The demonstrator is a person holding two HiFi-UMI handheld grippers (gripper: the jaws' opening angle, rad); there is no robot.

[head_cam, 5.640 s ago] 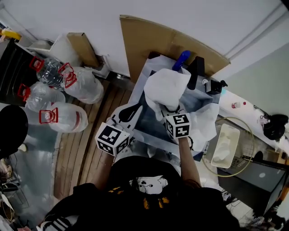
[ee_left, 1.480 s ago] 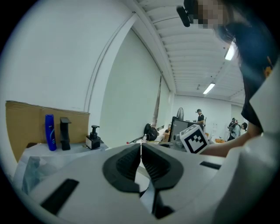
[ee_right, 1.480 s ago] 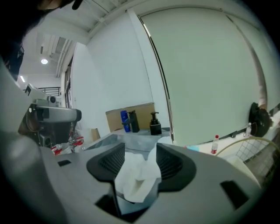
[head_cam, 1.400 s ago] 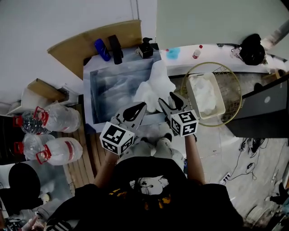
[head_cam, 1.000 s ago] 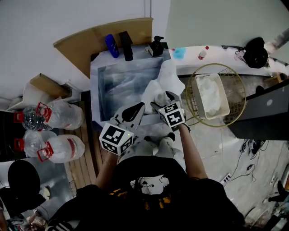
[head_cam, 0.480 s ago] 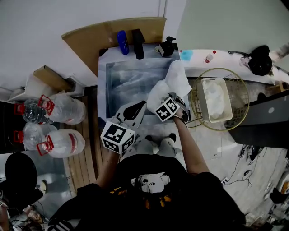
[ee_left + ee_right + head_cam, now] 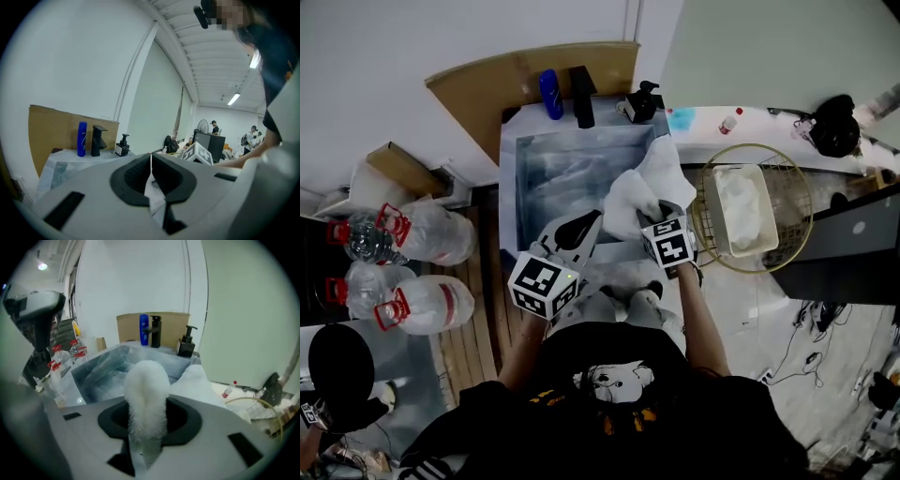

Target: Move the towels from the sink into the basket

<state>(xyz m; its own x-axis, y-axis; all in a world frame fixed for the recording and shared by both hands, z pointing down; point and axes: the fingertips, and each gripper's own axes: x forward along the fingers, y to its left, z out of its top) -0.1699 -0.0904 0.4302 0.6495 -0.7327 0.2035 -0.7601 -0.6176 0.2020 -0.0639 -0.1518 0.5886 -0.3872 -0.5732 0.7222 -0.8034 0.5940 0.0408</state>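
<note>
One towel [image 7: 639, 187] is clamped in the right tool [image 7: 662, 216], whose jaws have just been closing on it, at the sink's [image 7: 562, 173] right edge. The basket [image 7: 792, 183] lies further right (this tool is nearer). The left tool [image 7: 577, 228] is closed and empty.

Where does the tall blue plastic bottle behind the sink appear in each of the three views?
Head view: the tall blue plastic bottle is near the top, left of centre.
Left gripper view: at the left, about mid height.
Right gripper view: just above the centre.
Shared landmark: the black faucet stands right beside it in every view, with the brown cardboard sheet behind both.
</note>
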